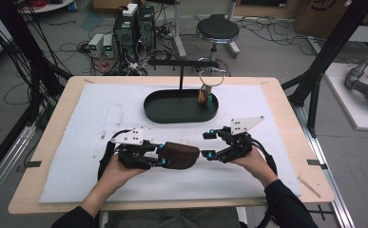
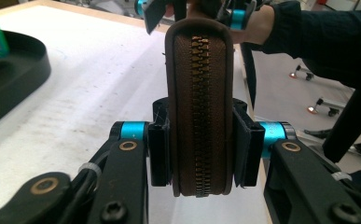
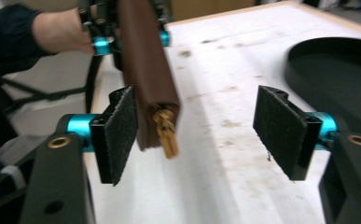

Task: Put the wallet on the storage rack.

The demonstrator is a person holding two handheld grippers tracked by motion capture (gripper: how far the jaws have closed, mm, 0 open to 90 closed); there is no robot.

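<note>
- One brown zipped pouch is held above the white mat, just in front of the black oval tray (on the person's side of it).
- Two hand-held grippers flank the pouch, one at each end.
- The left gripper, on the side of the pouch away from the other gripper, is clenched on it: in the left gripper view both pads press the pouch's flat sides, with the brass zipper running up the middle between them.
- The right gripper stands released, its jaws spread wide; one pad sits just beside the pouch's end, the other well apart from it.
- One brass zipper pull hangs from that end, between the open jaws.
- One tray lies on the mat behind the pouch, with one thin black stand rising from it and a small cluster of coloured items hanging over its right end (too small to count).
</note>
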